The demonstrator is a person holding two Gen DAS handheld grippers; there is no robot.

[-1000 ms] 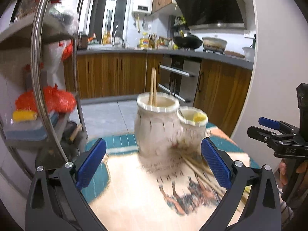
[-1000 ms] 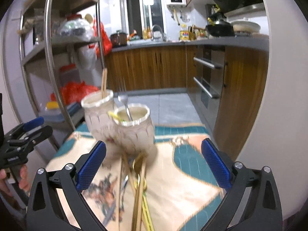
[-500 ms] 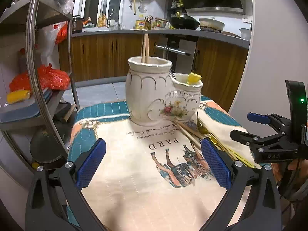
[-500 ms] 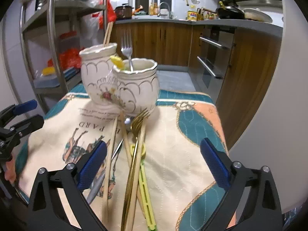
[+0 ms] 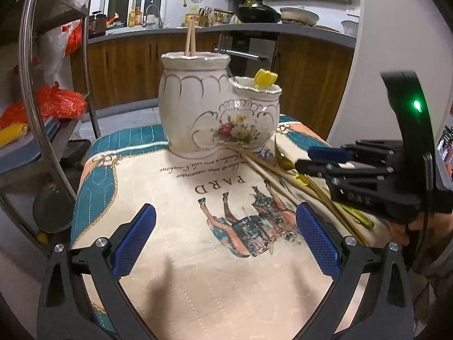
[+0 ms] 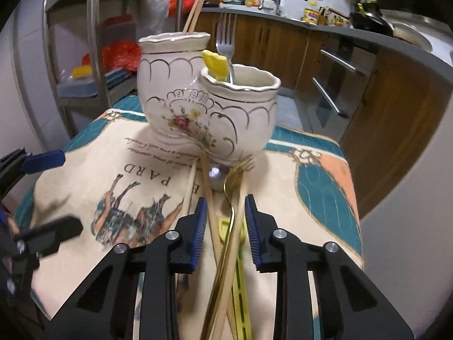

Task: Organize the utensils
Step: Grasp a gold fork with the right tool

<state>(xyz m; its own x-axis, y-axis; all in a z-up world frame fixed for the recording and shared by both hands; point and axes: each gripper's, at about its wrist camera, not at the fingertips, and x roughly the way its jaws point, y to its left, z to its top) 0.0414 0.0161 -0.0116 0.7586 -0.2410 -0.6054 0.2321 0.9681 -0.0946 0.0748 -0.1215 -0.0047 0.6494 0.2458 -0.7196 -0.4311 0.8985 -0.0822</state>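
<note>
A white ceramic double-pot utensil holder point(image 5: 215, 119) point(image 6: 203, 113) stands at the far side of the cloth-covered table point(image 5: 226, 255). Its tall pot holds two chopsticks point(image 6: 194, 18); its low pot holds a steel fork point(image 6: 226, 45) and a yellow-topped utensil point(image 6: 216, 63). Loose utensils lie in front of it: wooden chopsticks point(image 6: 208, 187), a gold fork point(image 6: 237, 175), a gold spoon point(image 5: 283, 160), a yellow-green utensil point(image 6: 240, 283). My right gripper point(image 6: 225, 226) is half closed, its jaws either side of the gold fork and a chopstick, not clamped. My left gripper point(image 5: 225, 243) is open and empty above the cloth.
A metal shelf rack point(image 5: 34, 113) with orange bags point(image 5: 61, 100) stands left of the table. Kitchen cabinets and an oven point(image 6: 339, 65) lie behind. The table's right edge borders a white wall point(image 6: 410, 226).
Both grippers have come lower and closer to the table. My right gripper has narrowed from wide open around the loose utensils. The left gripper stays wide open.
</note>
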